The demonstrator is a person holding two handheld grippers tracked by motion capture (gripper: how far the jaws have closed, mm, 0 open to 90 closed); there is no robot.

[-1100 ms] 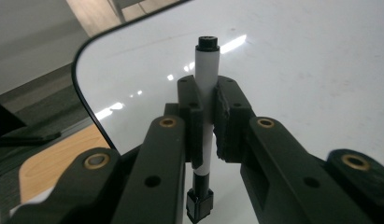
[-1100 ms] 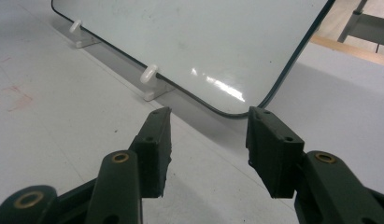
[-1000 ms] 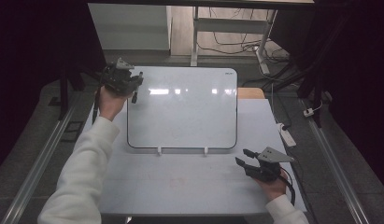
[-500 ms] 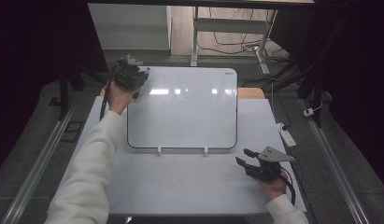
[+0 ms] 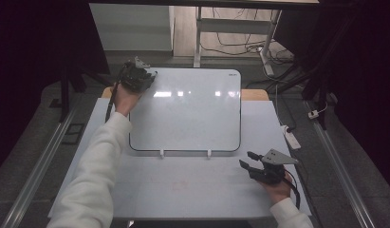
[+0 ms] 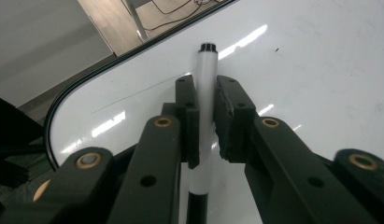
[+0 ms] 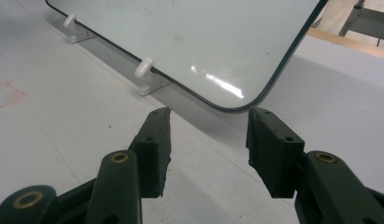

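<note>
Your left tongs [image 6: 206, 121] are pinching a white marker pen [image 6: 204, 93] across its barrel, and the jaws have just eased open a shade with the pen still clamped between them. The pen's long axis runs straight out along the jaws: its black-tipped end pokes past the fingertips, its other end runs back under the tongs toward your hand. That end hangs just over the whiteboard [image 5: 192, 114], near the board's far left rounded corner, so the writing face lies directly ahead of and below the tip. Whether the tip touches the board I cannot tell. That is the relation the coming move seems to turn on: tip down onto the board, barrel kept in line with the jaws.

Your left hand is plainly the nearer one; in the high view the left tongs [image 5: 135, 78] sit over that far corner. Your right tongs [image 7: 208, 140] are spread with nothing between them, resting low over the pale surface [image 5: 183, 190], with the board's near right corner just ahead of the fingertips and two small white clips [image 7: 145, 67] along the board's near edge off to their left.

No containers lie near either pair of tongs.
</note>
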